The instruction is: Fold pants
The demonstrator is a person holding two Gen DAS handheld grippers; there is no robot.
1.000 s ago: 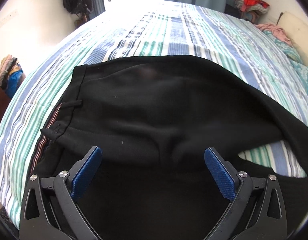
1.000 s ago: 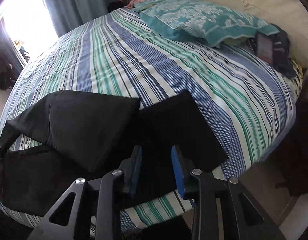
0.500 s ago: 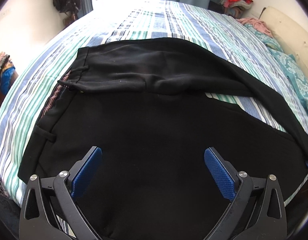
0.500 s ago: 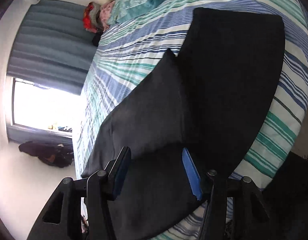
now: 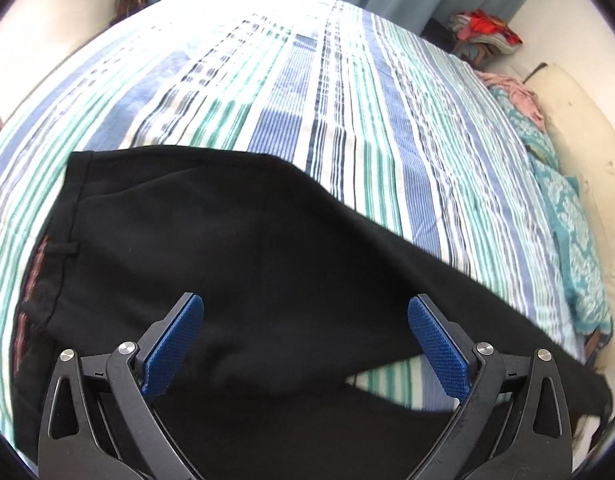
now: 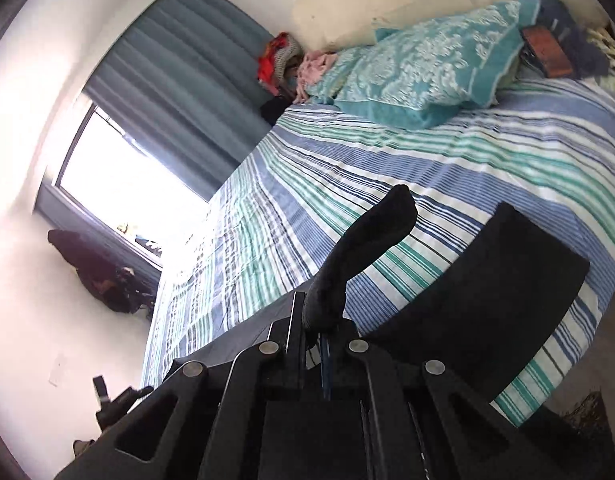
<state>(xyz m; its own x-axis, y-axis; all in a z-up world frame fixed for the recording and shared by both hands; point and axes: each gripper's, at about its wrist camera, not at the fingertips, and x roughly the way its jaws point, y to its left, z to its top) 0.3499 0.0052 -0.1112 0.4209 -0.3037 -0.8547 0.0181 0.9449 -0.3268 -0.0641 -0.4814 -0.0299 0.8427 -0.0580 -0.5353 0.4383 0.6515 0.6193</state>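
Black pants (image 5: 235,264) spread across the striped bed (image 5: 347,112), 1 leg trailing off toward the teal pillow (image 6: 423,68). Left gripper (image 5: 305,344) hovering above the seat, jaws wide apart, nothing between. Right gripper (image 6: 319,320) just snapped together, pinching a raised fold of the fabric.

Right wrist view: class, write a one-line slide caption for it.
Right gripper, jaws just closed, pinches a fold of the black pants above the striped bedsheet.
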